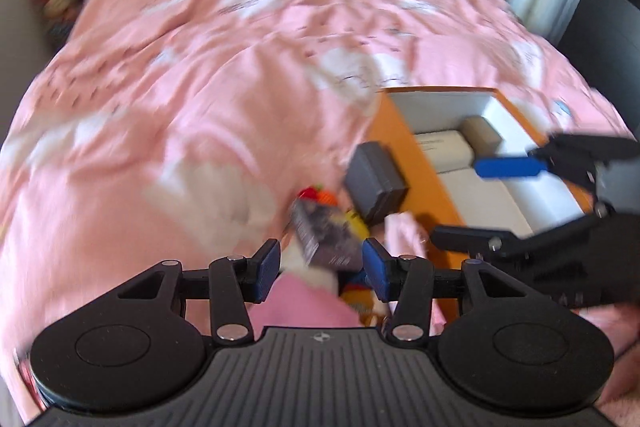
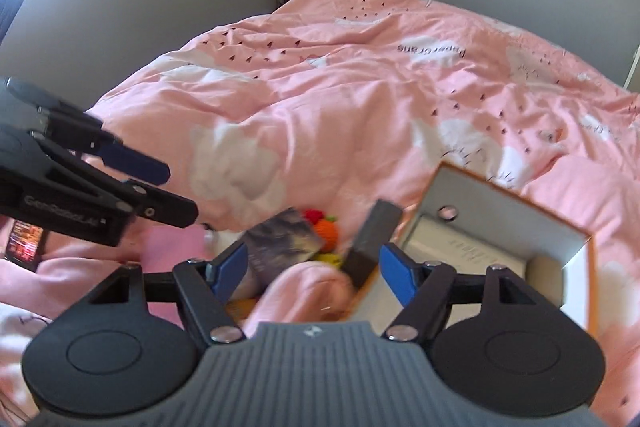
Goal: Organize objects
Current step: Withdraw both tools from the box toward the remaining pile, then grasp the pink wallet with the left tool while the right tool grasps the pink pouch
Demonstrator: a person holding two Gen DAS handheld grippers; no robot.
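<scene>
The left gripper [image 1: 320, 267] and the right gripper [image 2: 312, 269] are both held open, with nothing gripped. A grey box [image 1: 376, 183] is seen leaning against the orange box [image 1: 404, 151] on the pink duvet [image 1: 200, 87].

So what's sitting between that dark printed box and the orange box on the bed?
A gray box leans against the orange box, with small knitted toys beside the dark printed box; the right wrist view shows it best.

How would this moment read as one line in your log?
left gripper: open, empty | right gripper: open, empty | orange box: open | grey case: leans on box
</scene>
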